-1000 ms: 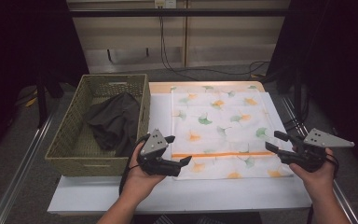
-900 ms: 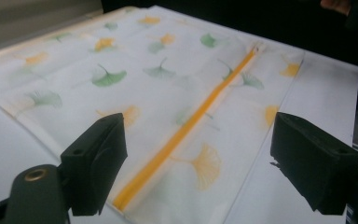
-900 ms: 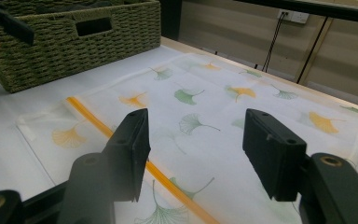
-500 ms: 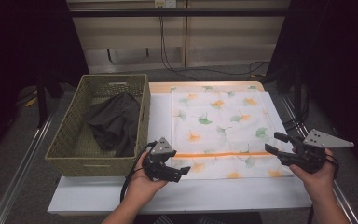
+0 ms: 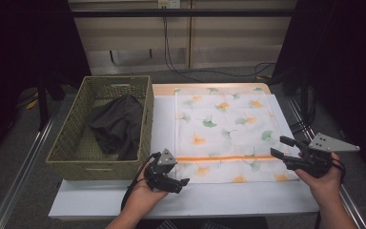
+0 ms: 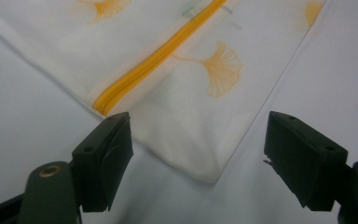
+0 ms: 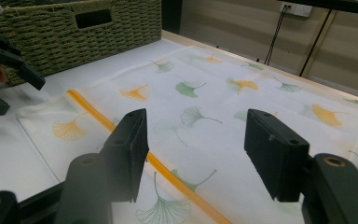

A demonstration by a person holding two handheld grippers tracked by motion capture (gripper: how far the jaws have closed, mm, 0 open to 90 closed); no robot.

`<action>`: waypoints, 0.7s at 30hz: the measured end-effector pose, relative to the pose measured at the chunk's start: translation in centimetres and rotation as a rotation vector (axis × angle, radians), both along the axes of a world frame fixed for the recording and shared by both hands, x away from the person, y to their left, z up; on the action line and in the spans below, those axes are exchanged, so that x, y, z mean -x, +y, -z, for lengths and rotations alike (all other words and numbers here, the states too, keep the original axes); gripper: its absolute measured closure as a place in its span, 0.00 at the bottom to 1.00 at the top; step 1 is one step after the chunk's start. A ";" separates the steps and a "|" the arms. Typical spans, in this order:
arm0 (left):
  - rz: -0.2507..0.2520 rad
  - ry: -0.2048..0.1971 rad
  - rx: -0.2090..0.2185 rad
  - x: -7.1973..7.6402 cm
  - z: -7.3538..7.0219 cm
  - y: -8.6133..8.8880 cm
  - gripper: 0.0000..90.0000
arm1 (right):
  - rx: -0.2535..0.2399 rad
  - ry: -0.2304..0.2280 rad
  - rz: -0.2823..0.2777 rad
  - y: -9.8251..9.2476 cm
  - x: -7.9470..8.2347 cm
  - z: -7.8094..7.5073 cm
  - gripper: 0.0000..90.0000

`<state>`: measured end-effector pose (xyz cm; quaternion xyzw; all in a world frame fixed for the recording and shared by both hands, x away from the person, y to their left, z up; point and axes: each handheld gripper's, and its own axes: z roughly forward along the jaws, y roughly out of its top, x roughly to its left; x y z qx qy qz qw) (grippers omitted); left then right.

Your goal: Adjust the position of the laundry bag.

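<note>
A white mesh cloth printed with green and orange ginkgo leaves and crossed by an orange stripe lies flat on the table. My left gripper hovers low at its near left corner. In the left gripper view that corner lies under and between the jaws of my left gripper, which have just closed a little and stand open without pressing it. My right gripper is open at the cloth's near right edge, and the cloth spreads beyond my right gripper.
A woven green basket stands left of the cloth with a dark garment crumpled inside. The basket appears again far off in the right gripper view. A strip of bare white table runs along the near edge.
My left gripper has sunk toward the table at the cloth's near left corner. The right gripper has kept still.
</note>
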<state>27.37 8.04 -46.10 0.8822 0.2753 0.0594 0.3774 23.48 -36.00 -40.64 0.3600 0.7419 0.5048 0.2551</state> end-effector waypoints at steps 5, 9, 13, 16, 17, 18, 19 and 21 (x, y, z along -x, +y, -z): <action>0.008 0.022 -0.049 -0.2 0.4 -0.1 0.26 | -0.003 -0.002 -0.003 -0.1 0.0 0.0 0.44; 0.022 0.029 -0.078 -0.2 0.7 -0.4 0.26 | -0.004 -0.001 -0.006 -0.1 0.0 0.0 0.44; 0.029 0.010 -0.121 0.0 1.0 -0.8 0.33 | -0.003 0.009 -0.006 -0.1 0.0 0.1 0.44; 0.015 0.000 -0.126 0.0 0.9 -0.7 0.40 | -0.004 0.009 -0.005 0.0 0.0 0.2 0.44; 0.016 0.008 -0.122 -0.1 0.8 -0.6 0.56 | -0.006 0.011 -0.004 0.0 0.0 0.2 0.44; 0.002 0.002 -0.105 -0.1 0.8 -0.5 0.56 | -0.006 0.011 -0.004 0.0 0.0 0.2 0.44; 0.013 0.015 -0.119 -0.2 0.6 -0.3 0.75 | 0.001 0.009 -0.005 0.0 0.0 0.2 0.44; 0.013 0.019 -0.103 -0.3 0.7 -0.3 0.80 | 0.001 0.009 -0.002 0.1 0.0 0.2 0.44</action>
